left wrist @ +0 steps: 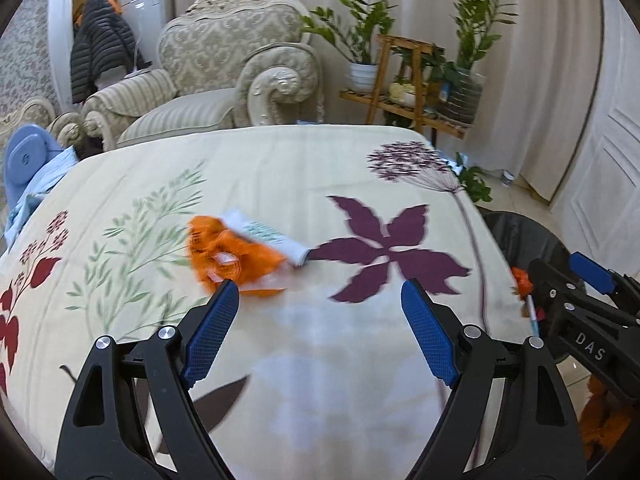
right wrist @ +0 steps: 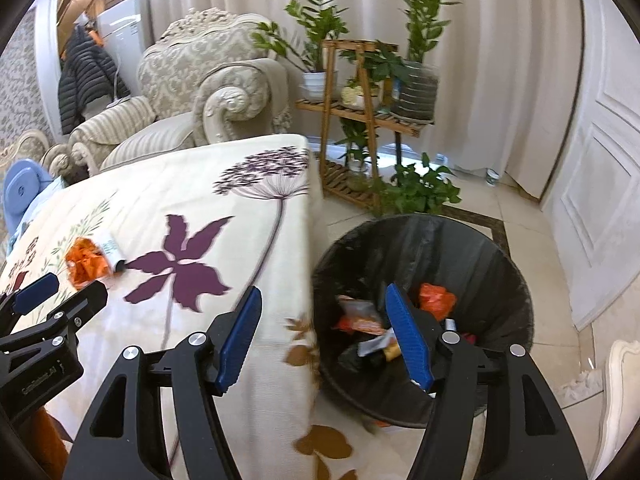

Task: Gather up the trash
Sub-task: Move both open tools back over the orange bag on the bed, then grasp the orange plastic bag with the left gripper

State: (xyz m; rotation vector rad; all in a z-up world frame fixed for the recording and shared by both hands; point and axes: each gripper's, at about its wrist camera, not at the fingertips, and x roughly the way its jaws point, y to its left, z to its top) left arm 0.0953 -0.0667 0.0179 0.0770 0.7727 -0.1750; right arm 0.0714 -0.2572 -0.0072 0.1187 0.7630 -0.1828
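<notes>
An orange crumpled wrapper (left wrist: 228, 256) and a white tube-like packet (left wrist: 268, 240) lie together on the floral tablecloth (left wrist: 320, 168); they also show in the right wrist view (right wrist: 86, 262). My left gripper (left wrist: 320, 292) is open and empty, just short of the wrapper, which lies by its left finger. My right gripper (right wrist: 322, 300) is open and empty over the table's right edge and the black-lined trash bin (right wrist: 420, 240). The bin holds several wrappers (right wrist: 364, 316). The right gripper also shows at the right edge of the left wrist view (left wrist: 532, 288).
An ornate armchair (left wrist: 224, 80) stands behind the table. A wooden plant stand with potted plants (right wrist: 360, 100) is at the back right. White door panels (right wrist: 600, 200) are on the right. A blue object (left wrist: 28, 160) sits at the table's left.
</notes>
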